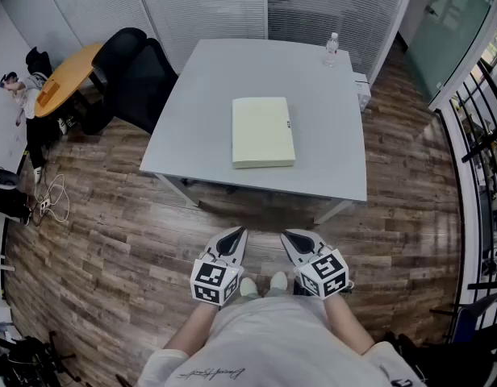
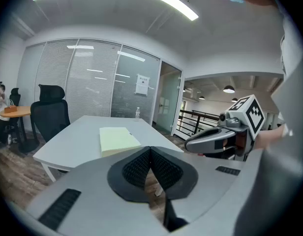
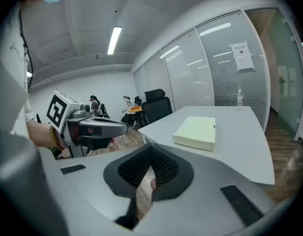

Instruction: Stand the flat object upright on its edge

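No text reads legibly. White paper notice (image 2: 141, 84) on the glass partition (image 2: 124, 97): print too small. Black cursive script (image 1: 210, 373) on the person's white shirt (image 1: 273, 337): indecipherable. Small dark label (image 1: 288, 123) on the pale yellow flat box (image 1: 263, 131): unreadable.

Resting on white legs over the wood-plank floor (image 1: 111, 216): a light grey counter (image 1: 329, 135). Lying flat near its middle, well clear of every edge, a pale yellow flat object (image 1: 263, 131). Standing upright near the far right corner, a clear water bottle (image 1: 332, 49).
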{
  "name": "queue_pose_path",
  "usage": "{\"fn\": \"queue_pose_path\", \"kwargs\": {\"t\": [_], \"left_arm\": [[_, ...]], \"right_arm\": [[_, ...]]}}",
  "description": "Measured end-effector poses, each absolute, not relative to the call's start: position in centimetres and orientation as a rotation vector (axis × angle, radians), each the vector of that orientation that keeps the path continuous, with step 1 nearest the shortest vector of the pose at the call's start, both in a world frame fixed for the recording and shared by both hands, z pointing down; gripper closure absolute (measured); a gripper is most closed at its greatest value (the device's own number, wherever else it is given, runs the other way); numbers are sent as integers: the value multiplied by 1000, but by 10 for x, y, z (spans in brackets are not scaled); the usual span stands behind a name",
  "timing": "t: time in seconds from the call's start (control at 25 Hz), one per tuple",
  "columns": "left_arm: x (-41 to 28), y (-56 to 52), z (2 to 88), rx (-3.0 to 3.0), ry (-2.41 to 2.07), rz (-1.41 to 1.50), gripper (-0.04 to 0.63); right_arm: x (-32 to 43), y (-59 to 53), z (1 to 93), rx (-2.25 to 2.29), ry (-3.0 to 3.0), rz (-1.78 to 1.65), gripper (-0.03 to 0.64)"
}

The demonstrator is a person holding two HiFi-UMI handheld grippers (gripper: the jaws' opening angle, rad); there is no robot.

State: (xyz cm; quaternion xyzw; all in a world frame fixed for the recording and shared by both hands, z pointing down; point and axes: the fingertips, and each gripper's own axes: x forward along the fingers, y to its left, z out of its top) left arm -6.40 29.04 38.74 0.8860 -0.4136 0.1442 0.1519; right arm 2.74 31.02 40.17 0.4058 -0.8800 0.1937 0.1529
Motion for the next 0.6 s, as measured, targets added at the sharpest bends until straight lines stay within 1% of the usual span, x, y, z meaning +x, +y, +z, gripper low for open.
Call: {"fn": "queue_pose_path", "kwargs": {"t": [0.6], "left_arm": [[-61,295,379,2549,-1188,414,583]], "right_arm": [[35,311,394,1166,-2542,580,592]]}}
